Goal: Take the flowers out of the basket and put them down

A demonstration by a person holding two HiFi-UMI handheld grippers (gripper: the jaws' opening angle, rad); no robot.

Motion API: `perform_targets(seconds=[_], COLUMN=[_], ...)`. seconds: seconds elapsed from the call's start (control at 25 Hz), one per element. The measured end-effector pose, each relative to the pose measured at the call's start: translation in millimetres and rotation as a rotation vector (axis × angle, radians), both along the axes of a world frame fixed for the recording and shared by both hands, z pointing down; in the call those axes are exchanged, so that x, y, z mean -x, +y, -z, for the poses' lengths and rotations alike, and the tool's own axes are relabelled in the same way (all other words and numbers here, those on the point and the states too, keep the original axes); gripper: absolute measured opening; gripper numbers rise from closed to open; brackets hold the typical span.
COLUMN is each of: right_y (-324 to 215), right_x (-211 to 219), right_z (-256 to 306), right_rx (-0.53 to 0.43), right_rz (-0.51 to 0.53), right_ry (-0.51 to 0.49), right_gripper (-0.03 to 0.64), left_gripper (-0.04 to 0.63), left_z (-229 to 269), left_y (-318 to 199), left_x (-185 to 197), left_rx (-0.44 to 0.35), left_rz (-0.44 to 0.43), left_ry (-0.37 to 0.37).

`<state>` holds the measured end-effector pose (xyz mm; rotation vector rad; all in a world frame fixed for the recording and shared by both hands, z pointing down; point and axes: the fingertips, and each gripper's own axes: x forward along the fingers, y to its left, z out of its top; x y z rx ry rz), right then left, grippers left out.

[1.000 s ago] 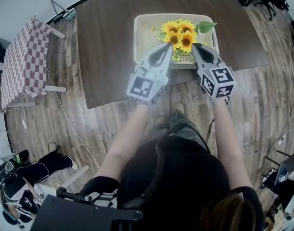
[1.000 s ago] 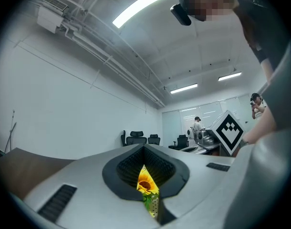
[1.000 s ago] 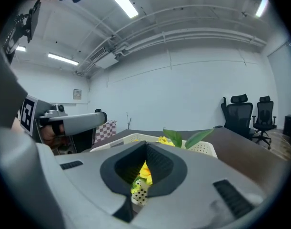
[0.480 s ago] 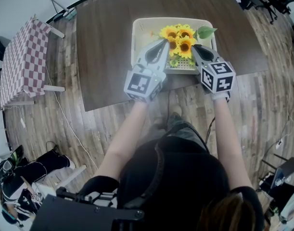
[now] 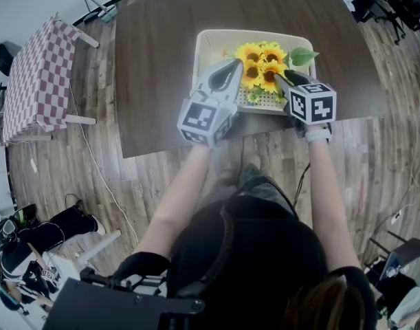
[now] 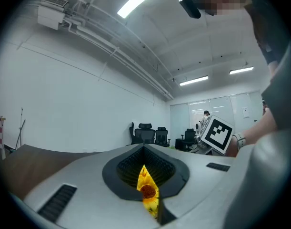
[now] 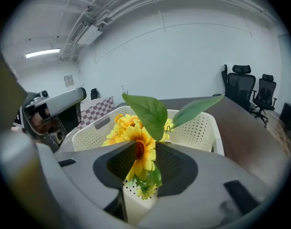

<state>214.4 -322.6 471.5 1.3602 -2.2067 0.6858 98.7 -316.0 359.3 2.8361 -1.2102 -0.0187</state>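
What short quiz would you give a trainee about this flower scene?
1. True or false: the sunflowers lie on the floor.
2. The basket is: A red, B cream, C black.
3. Which tongs stand open?
Key: 1 false; 2 B; 3 the right tongs, whose jaws have just been opening, a sunflower between them.

Sunflowers (image 7: 138,142) filled the gap between the right fingers (image 7: 197,194), which had just been opening, and the basket (image 7: 202,128) wall rose just below their tips. Left of the shut left fingers (image 5: 223,78) the basket floor lay bare. Beyond both pairs the counter (image 5: 155,53) stood open.
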Motion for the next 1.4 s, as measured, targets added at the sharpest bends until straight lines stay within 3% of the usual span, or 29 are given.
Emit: perform_targets(seconds=[0.36,0.92,1.16,1.32,1.4], right_y=[-5.6,-8.0,-7.0,-5.0,-4.4], right_x=[-2.0,3.4,5.2,5.0,4.6], right_z=[-11.9,-18.1,-16.0,-16.2,-16.1], right_rx=[0.101,0.153,0.160,0.163,0.164], right_rz=[0.004,0.045,0.053,0.051,0.052], right_ry=[-0.105,-0.202,-0.234,-0.239,-0.240], right_gripper=[0.132,0.120,0.044,0.040,0.040], left_gripper=[0.000,0.000,0.002,0.002,0.037], left_z=[-24.0,-48.3,-56.3,-63.1,-66.4], left_y=[-19.8,-45.5,-57.3,-64.9,-68.9], left_x=[-4.7,-7.5,-5.5,0.1,1.9], left_rx=[0.149,0.245,0.281,0.320,0.341], left_rz=[-0.026,-0.012,-0.003,0.016,0.025], left_ry=[-0.022,-0.033,-0.028,-0.024,-0.021])
